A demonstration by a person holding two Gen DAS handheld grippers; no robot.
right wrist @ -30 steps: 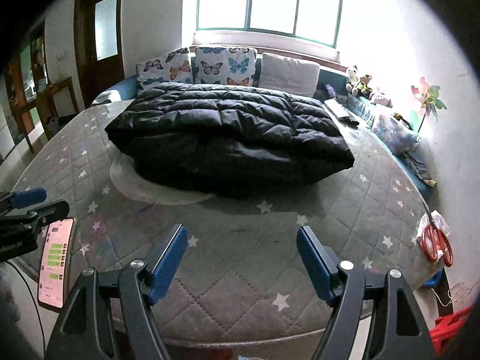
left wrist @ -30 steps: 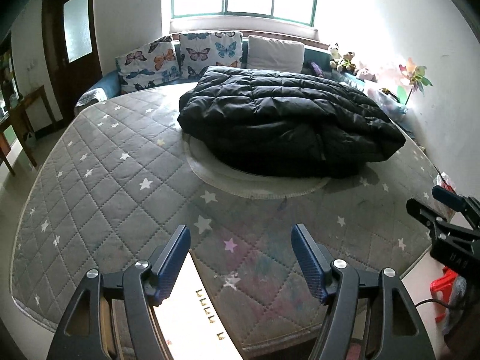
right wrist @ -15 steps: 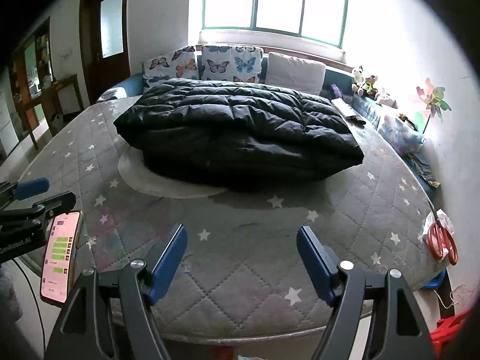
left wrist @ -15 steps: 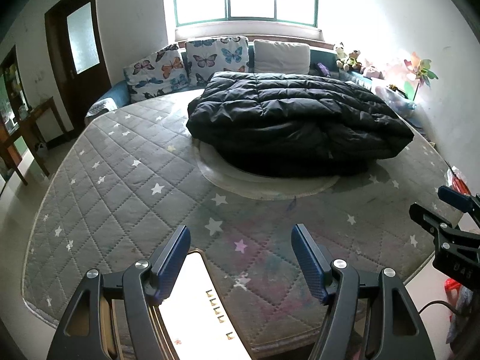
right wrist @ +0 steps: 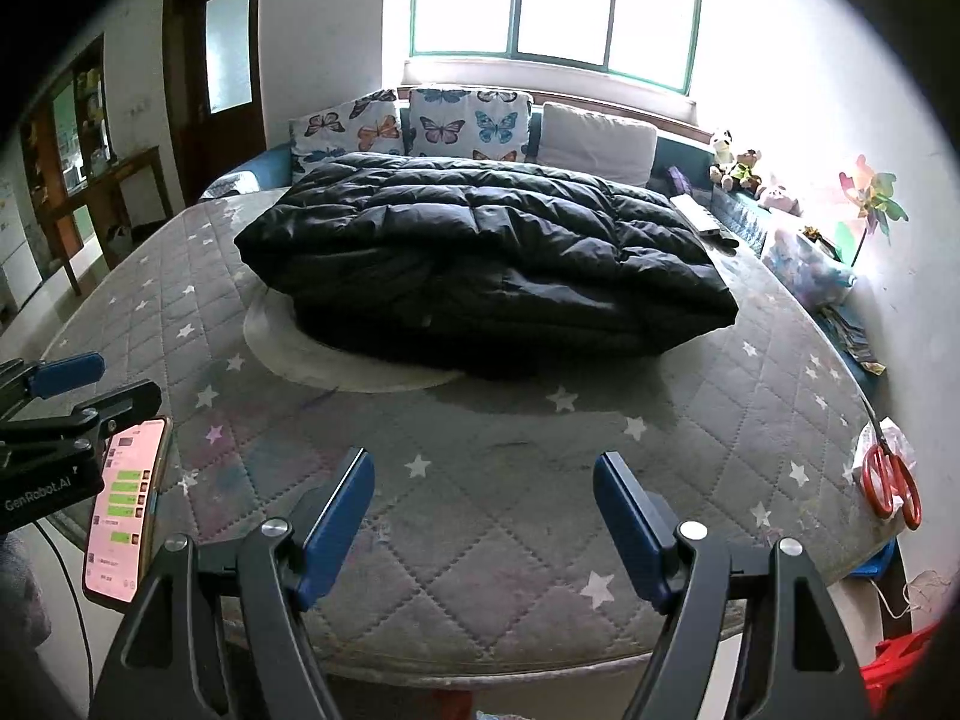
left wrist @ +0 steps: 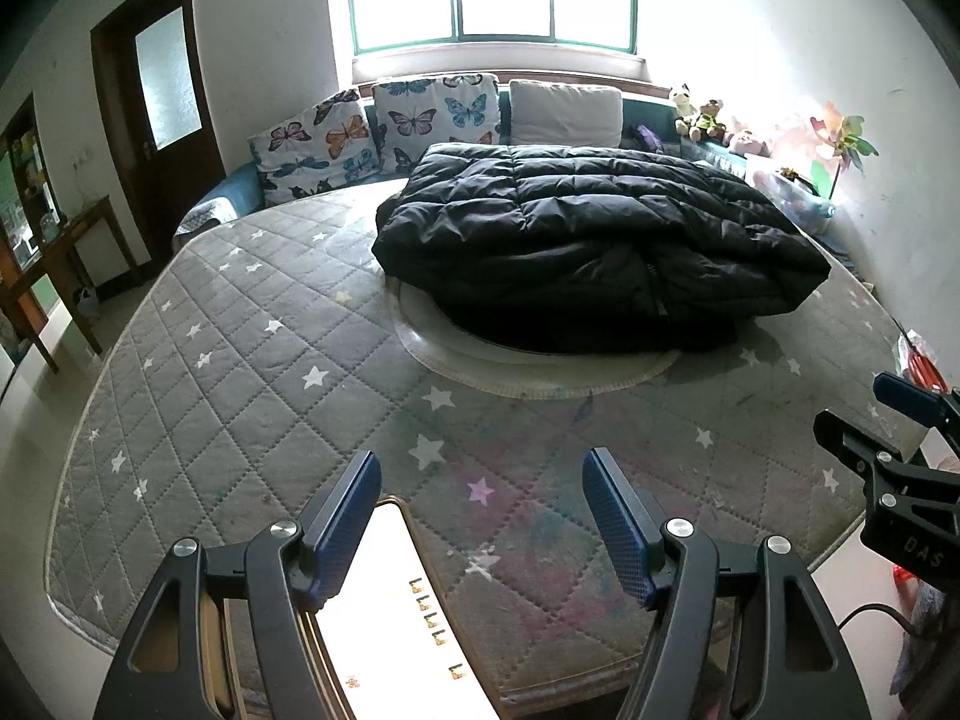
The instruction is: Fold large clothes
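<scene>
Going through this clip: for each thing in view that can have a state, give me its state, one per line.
black puffer jacket: folded into a bundle, lying on the mattress
left hand-held gripper: open, empty
right hand-held gripper: open, empty
phone: screen lit, at the mattress's near edge
door: closed
red scissors: closed, lying at the mattress's right edge

The star-quilted mattress [right wrist: 492, 546] bears a folded black jacket [right wrist: 480, 258] (apparently on a round mat [left wrist: 540, 369]).
</scene>
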